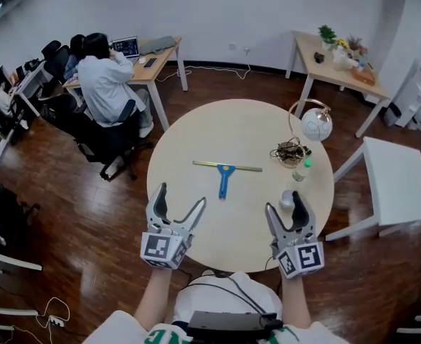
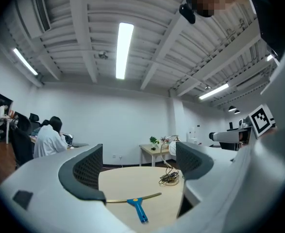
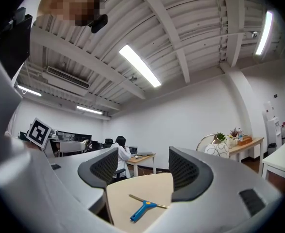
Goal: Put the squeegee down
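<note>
The squeegee [image 1: 225,172], with a blue handle and a long yellowish blade, lies flat near the middle of the round beige table [image 1: 196,142]. It also shows as the squeegee [image 2: 138,204] in the left gripper view and the squeegee [image 3: 144,207] in the right gripper view, lying on the tabletop beyond the jaws. My left gripper [image 1: 176,208] hovers at the table's near left edge, open and empty. My right gripper [image 1: 290,208] hangs at the near right edge, jaws apart with nothing between them.
A globe lamp [image 1: 315,124], a tangle of cables [image 1: 289,151], a small bottle [image 1: 303,169] and a white object [image 1: 287,198] stand on the table's right side. A person [image 1: 106,81] sits at a desk at back left. White side tables [image 1: 396,181] stand to the right.
</note>
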`<state>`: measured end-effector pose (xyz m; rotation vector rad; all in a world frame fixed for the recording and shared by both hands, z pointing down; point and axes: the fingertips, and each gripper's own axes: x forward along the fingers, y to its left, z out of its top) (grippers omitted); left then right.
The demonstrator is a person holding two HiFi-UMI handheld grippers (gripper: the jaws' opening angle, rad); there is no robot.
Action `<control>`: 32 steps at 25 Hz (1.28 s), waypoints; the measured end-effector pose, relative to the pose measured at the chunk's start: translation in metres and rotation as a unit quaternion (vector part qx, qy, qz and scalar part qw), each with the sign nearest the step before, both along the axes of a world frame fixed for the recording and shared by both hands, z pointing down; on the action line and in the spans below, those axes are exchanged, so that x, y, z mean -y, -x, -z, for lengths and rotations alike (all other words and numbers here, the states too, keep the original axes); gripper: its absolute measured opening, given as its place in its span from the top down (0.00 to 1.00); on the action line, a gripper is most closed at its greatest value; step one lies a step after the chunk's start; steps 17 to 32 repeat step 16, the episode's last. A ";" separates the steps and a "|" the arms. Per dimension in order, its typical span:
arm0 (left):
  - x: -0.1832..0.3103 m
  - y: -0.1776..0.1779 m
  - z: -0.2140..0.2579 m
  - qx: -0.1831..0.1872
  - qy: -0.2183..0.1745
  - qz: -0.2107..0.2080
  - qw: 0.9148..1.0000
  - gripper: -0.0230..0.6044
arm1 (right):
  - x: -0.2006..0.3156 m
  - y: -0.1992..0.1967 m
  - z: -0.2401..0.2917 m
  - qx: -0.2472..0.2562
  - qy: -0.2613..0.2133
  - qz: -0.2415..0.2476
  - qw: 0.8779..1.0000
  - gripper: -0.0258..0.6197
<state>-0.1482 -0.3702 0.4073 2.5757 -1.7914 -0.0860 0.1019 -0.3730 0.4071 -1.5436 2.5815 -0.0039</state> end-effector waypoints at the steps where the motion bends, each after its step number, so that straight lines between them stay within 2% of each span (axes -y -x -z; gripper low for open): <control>1: 0.000 0.001 0.002 -0.001 -0.001 -0.001 1.000 0.24 | 0.000 0.001 0.000 -0.001 0.000 0.002 1.000 0.44; 4: 0.000 0.005 -0.003 0.014 -0.005 -0.007 1.000 0.24 | -0.001 0.003 0.003 -0.004 -0.005 0.006 1.000 0.44; 7: 0.000 0.002 -0.001 0.005 -0.007 -0.004 1.000 0.26 | -0.002 -0.001 0.004 -0.008 -0.004 0.005 1.000 0.44; 11: -0.001 -0.012 -0.001 0.011 -0.008 -0.029 1.000 0.26 | -0.004 -0.002 0.001 -0.008 0.000 0.005 1.000 0.44; 32: -0.004 -0.016 -0.008 0.011 -0.005 -0.030 0.999 0.26 | -0.007 -0.003 -0.006 -0.005 0.010 0.007 1.000 0.44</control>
